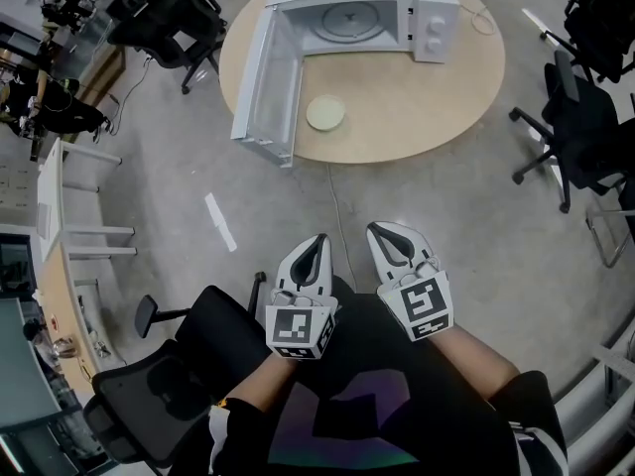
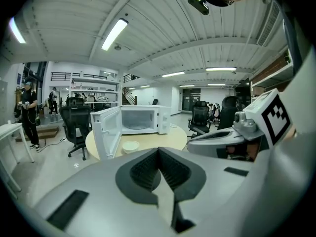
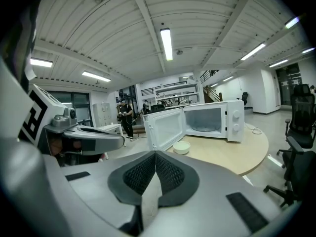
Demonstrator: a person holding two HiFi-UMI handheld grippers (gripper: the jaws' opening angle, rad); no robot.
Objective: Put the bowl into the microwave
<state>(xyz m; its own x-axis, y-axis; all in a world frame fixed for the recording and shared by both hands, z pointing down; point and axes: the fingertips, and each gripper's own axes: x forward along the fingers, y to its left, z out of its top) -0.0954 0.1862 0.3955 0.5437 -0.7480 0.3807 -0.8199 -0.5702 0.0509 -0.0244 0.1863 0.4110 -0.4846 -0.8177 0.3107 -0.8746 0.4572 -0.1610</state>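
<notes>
A pale cream bowl rests on the round wooden table, just in front of the white microwave, whose door hangs wide open to the left. The bowl and microwave also appear far off in the left gripper view, and the bowl and microwave in the right gripper view. My left gripper and right gripper are held side by side close to my body, well short of the table. Both are shut with nothing between the jaws.
Black office chairs stand at the right, at the far left and just beside me. A cable runs from the table across the concrete floor. A person stands by desks in the distance.
</notes>
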